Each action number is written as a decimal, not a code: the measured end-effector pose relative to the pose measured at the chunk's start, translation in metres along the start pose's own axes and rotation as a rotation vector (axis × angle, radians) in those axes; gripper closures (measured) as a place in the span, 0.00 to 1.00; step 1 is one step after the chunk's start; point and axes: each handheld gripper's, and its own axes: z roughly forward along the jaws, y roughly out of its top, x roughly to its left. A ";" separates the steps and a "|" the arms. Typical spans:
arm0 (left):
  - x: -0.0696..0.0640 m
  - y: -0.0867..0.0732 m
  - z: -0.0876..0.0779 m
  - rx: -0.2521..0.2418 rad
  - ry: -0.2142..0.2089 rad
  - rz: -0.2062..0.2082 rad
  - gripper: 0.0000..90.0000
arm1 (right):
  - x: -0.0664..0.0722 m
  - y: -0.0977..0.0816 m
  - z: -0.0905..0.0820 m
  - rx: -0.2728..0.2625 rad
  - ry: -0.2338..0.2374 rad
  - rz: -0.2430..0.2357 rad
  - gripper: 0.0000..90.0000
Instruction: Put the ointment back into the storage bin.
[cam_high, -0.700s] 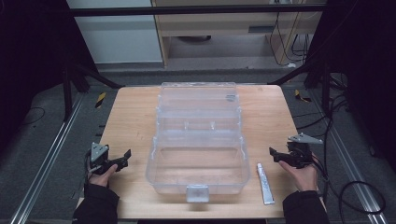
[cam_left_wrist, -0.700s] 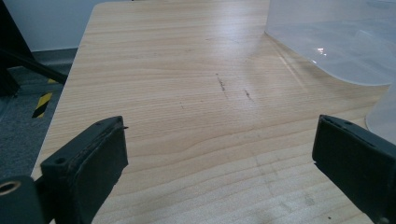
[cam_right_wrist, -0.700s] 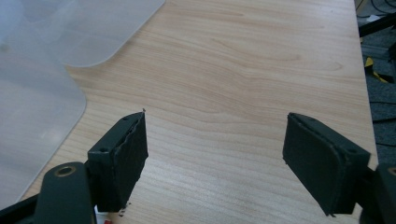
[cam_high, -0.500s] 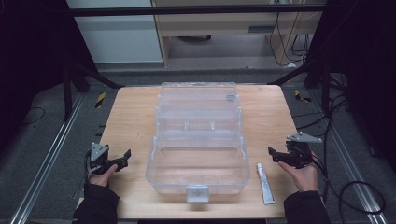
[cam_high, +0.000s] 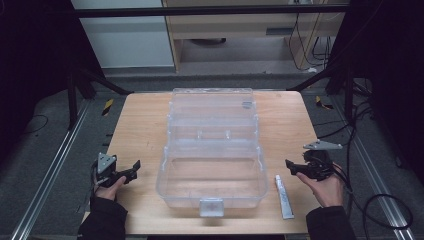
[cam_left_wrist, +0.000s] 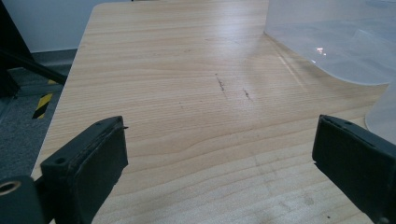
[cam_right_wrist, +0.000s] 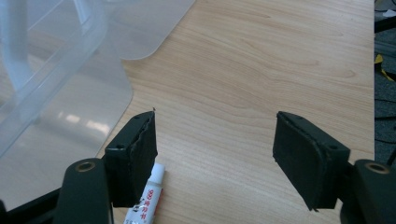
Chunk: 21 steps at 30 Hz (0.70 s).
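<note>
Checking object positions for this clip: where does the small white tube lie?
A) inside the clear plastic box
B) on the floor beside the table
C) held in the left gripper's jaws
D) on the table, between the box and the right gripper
D: the tube lies flat on the table just right of the open clear box, near the right gripper, whose jaws are apart and hold nothing.

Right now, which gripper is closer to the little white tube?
The right gripper. The tube lies on the table right beside it, while the left gripper sits on the far side of the clear box.
</note>
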 end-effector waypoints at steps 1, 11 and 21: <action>0.000 0.000 0.000 0.002 0.000 0.002 0.03 | 0.001 0.001 -0.002 0.013 0.008 0.006 0.34; 0.000 0.000 0.000 0.003 -0.003 0.003 0.03 | 0.012 0.009 -0.009 0.109 0.042 0.007 0.37; 0.000 0.000 0.000 0.002 -0.004 -0.003 0.03 | 0.022 0.012 -0.004 0.189 0.064 -0.007 0.40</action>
